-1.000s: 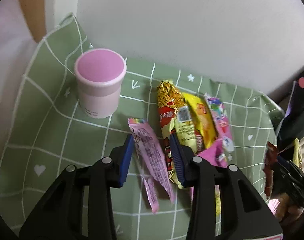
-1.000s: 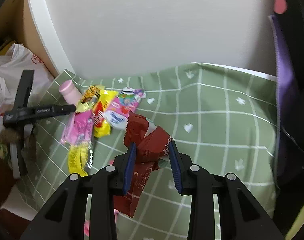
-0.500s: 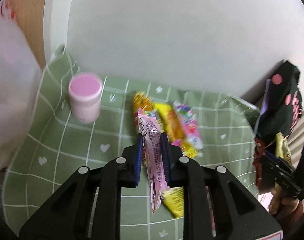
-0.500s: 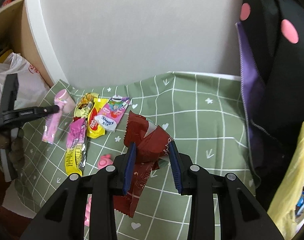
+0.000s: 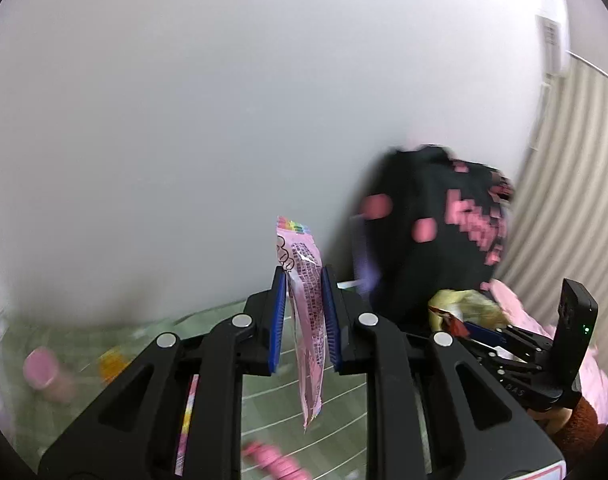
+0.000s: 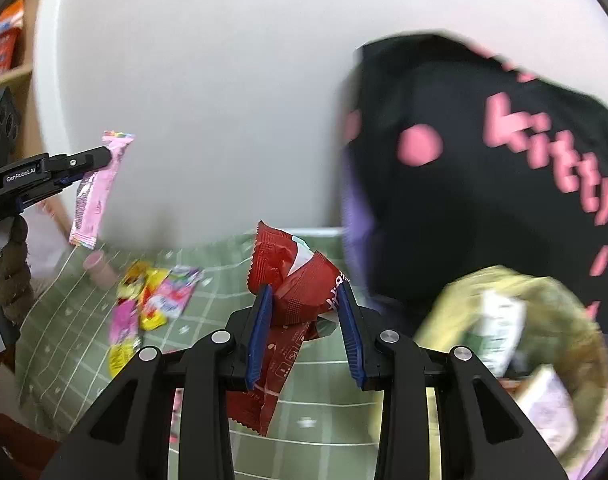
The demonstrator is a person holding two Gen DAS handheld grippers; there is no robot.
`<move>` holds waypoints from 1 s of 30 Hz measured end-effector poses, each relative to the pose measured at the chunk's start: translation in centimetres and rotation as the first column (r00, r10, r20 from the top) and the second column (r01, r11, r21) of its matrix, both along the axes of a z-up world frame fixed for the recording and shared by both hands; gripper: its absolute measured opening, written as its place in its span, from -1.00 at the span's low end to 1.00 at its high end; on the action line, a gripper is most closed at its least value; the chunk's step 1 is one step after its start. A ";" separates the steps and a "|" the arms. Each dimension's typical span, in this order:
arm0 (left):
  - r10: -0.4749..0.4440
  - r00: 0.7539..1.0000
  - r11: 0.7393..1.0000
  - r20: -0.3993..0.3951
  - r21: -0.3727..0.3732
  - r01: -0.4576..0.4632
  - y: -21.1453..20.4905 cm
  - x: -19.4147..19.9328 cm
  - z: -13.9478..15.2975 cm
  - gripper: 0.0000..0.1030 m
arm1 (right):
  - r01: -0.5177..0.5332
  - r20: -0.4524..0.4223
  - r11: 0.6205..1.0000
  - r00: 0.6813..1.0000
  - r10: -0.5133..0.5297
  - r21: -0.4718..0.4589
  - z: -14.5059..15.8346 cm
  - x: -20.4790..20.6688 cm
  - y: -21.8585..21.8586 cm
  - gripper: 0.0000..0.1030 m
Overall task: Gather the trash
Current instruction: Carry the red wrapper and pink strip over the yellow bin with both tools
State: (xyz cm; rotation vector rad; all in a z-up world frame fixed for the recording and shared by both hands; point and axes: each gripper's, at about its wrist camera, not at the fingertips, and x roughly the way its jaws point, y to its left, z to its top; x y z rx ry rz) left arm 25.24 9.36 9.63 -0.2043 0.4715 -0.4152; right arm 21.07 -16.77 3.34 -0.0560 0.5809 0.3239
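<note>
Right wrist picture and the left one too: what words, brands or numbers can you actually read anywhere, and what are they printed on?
"GenRobot.AI": white letters on the left gripper, seen from the right wrist.
"kitty", roughly: blurred pink letters on the black bag.
Pink wrapper in the left gripper: dense print, too small to read.
Red wrapper in the right gripper: white characters, partly hidden, unreadable.
Wrappers on the green cloth: blurred, unreadable.

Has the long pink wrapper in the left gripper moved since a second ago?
Yes. The long pink wrapper was lying on the green checked cloth; the left gripper now holds it lifted clear above it.
</note>
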 end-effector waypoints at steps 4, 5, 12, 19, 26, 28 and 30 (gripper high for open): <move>-0.152 0.986 0.988 0.072 0.018 0.152 -6.7 0.1 2.2 -0.67 | 0.113 0.062 0.994 0.992 -0.114 0.006 2.5 -1.4 -4.6 -0.38; -0.200 0.976 0.980 0.085 0.018 0.199 -8.5 0.1 2.7 -0.67 | 0.140 0.072 0.990 0.987 -0.140 0.011 2.9 -1.7 -5.6 -0.38; -0.382 0.918 0.924 0.107 0.039 0.380 -18.4 0.2 3.0 -0.66 | 0.332 0.107 0.943 0.937 -0.333 0.026 4.6 -4.9 -13.2 -0.38; -0.467 0.884 0.884 0.017 0.038 0.466 -25.7 0.7 0.2 -0.66 | 0.424 0.077 0.906 0.903 -0.422 -0.001 3.5 -6.0 -17.6 -0.38; -0.491 0.870 0.868 -0.039 0.058 0.493 -28.7 1.3 -2.3 -0.66 | 0.440 0.044 0.898 0.897 -0.440 0.021 2.4 -6.1 -20.3 -0.38; -0.499 0.865 0.864 -0.053 0.042 0.501 -29.1 1.6 -2.9 -0.66 | 0.436 0.036 0.899 0.899 -0.437 0.030 2.1 -5.9 -20.9 -0.38; -0.517 0.853 0.855 -0.079 0.002 0.519 -29.4 2.3 -3.8 -0.66 | 0.433 0.029 0.901 0.900 -0.434 0.034 1.8 -5.6 -21.2 -0.38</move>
